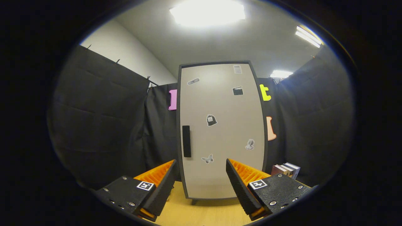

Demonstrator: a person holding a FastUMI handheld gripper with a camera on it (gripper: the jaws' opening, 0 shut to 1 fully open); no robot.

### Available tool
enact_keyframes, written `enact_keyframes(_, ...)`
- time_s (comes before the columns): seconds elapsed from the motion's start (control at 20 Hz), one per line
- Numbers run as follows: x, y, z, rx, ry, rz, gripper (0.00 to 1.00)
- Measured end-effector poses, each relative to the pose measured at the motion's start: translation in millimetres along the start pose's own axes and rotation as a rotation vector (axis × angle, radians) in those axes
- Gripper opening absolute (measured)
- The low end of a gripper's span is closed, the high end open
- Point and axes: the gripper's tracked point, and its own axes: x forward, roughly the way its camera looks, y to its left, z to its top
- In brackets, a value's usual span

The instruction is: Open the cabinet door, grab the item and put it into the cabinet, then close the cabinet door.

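Claw: the gripper (pixel 201 175) hangs released, its two fingers spread wide with nothing between them but open air.
Fingers: one finger (pixel 158 188) sits to the left and the other to the right, both angled inward toward the cabinet base, touching nothing.
Table: a light wooden table top (pixel 204 213) runs under the fingers and on to the cabinet's foot.
Cabinet: just ahead of the fingers, dead centre, stands the cabinet (pixel 221 128), upright, with a dark frame.
Door: the pale cabinet door (pixel 226 110) is flush in its frame, so it's closed.
Handle: a dark vertical handle (pixel 186 141) sits along the door's left edge, above and slightly beyond the left finger, well clear of it.
Stickers: small decals dot the door, with a butterfly sticker (pixel 207 159) lowest, right above the gap between the fingers.
Item: a short stack of books (pixel 286 170) rests on the table beside the cabinet's right side, just beyond the right finger.
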Motion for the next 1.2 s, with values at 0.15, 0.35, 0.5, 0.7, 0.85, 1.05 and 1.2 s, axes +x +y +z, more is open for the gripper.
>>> enact_keyframes(0.15, 36, 10, 5, 0.006, 0.014, 0.033, 0.94)
enact_keyframes(0.35, 77, 17, 2, 0.035, 0.044, 0.052, 0.94)
enact_keyframes(0.5, 106, 20, -6, 0.056, 0.078, 0.053, 0.94)
enact_keyframes(0.7, 144, 25, -11, 0.064, 0.092, 0.053, 0.94)
enact_keyframes(0.85, 171, 28, -12, 0.042, 0.094, 0.051, 0.91)
enact_keyframes(1.05, 198, 41, -19, 0.026, 0.105, 0.059, 0.86)
enact_keyframes(1.2, 219, 45, -24, 0.023, 0.123, 0.046, 0.78)
